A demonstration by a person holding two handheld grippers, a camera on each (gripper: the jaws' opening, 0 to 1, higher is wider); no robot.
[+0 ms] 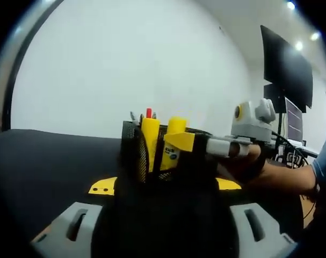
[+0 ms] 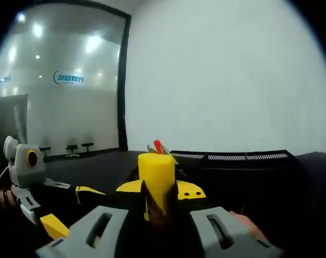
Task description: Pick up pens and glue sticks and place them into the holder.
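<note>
Closely, right gripper (image 2: 158, 207) jaws clamped on yellow glue stick (image 2: 157, 177), left gripper (image 1: 163, 215) jaws around holder (image 1: 168, 156)

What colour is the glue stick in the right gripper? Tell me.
Yellow: the glue stick shows best in the right gripper view.

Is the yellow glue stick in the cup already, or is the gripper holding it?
Held. In the right gripper view the right gripper is shut on the upright glue stick, beside the black mesh holder, not yet dropped inside.
</note>
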